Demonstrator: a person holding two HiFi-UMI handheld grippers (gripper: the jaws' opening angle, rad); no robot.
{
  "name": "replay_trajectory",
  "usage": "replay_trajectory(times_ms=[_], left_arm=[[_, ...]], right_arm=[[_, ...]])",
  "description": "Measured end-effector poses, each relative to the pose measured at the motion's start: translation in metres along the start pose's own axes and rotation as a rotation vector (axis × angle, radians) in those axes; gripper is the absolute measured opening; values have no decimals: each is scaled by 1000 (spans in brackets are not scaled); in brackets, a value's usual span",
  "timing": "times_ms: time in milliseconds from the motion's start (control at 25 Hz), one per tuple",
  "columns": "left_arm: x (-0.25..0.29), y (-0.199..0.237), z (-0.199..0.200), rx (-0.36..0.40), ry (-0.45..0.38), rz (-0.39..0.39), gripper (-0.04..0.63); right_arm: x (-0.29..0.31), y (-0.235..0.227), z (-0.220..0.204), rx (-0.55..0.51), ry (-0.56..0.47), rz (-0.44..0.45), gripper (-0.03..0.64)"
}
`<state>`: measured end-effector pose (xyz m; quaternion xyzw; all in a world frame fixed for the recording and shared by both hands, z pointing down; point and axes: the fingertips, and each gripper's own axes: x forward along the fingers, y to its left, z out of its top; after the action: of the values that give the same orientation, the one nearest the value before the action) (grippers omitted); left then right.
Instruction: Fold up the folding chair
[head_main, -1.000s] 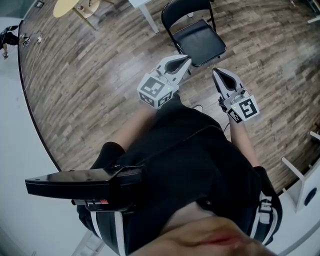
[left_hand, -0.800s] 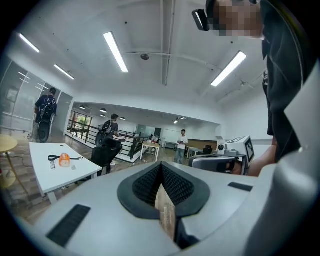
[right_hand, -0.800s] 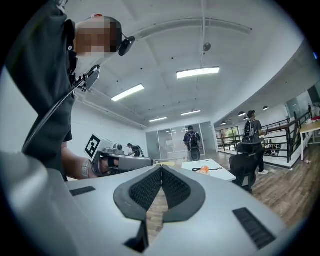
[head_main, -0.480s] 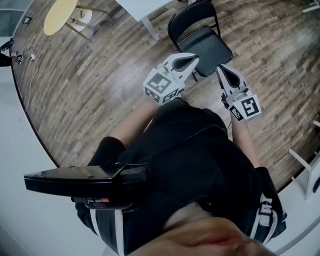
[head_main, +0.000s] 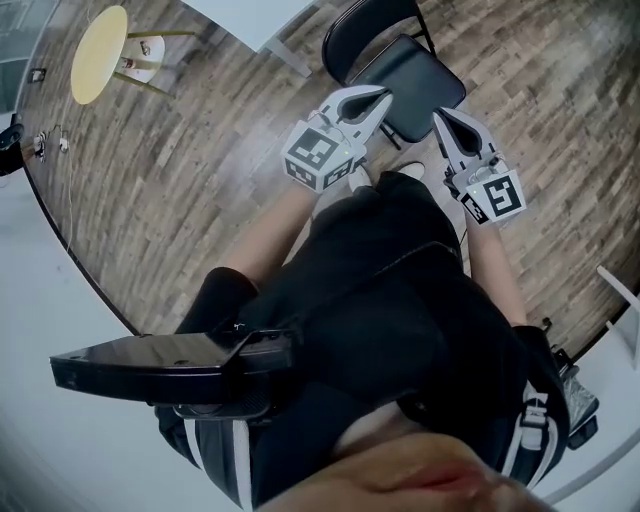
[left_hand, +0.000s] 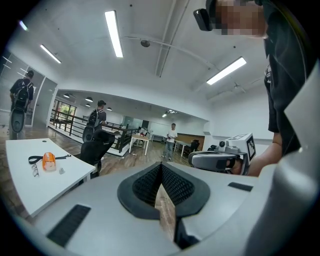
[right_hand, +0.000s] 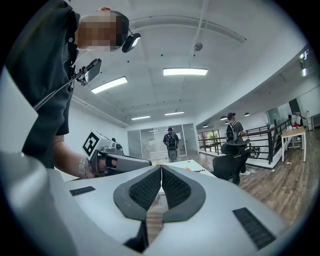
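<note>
— Folding begun yet?
— No. The black padded metal folding chair (head_main: 415, 85) stands fully open. The left gripper (head_main: 375, 100) and right gripper (head_main: 445, 118) hover near its seat's front edge, jaws pressed together, empty.
— So what's left?
— The whole fold, I'd judge.

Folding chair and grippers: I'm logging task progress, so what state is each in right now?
Folding chair: unfolded, seat down, standing on the floor.
Left gripper: shut, holding nothing.
Right gripper: shut, holding nothing.
</note>
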<state>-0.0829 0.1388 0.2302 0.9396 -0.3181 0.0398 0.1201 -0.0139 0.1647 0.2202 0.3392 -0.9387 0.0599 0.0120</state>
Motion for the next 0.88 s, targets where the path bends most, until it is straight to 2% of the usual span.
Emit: replay_trajectory(times_ms=[200, 280, 360, 600, 720, 800, 880], left_arm=[[35, 13, -1, 7, 52, 5, 5], [47, 20, -4, 8, 100, 3, 5], [59, 29, -13, 3, 169, -11, 5], [87, 79, -48, -86, 359, -32, 6], [98, 116, -77, -138, 523, -46, 8], [106, 144, -99, -186, 627, -63, 50], [117, 177, -117, -220, 707, -72, 142]], right_arm=[[5, -36, -7, 46, -10, 10, 9], [8, -47, -12, 61, -14, 22, 9], [13, -58, -19, 78, -13, 32, 9], [36, -85, -43, 121, 7, 22, 10], [51, -94, -60, 151, 25, -10, 9], [64, -102, -75, 171, 49, -37, 11], [80, -112, -88, 197, 64, -58, 11]])
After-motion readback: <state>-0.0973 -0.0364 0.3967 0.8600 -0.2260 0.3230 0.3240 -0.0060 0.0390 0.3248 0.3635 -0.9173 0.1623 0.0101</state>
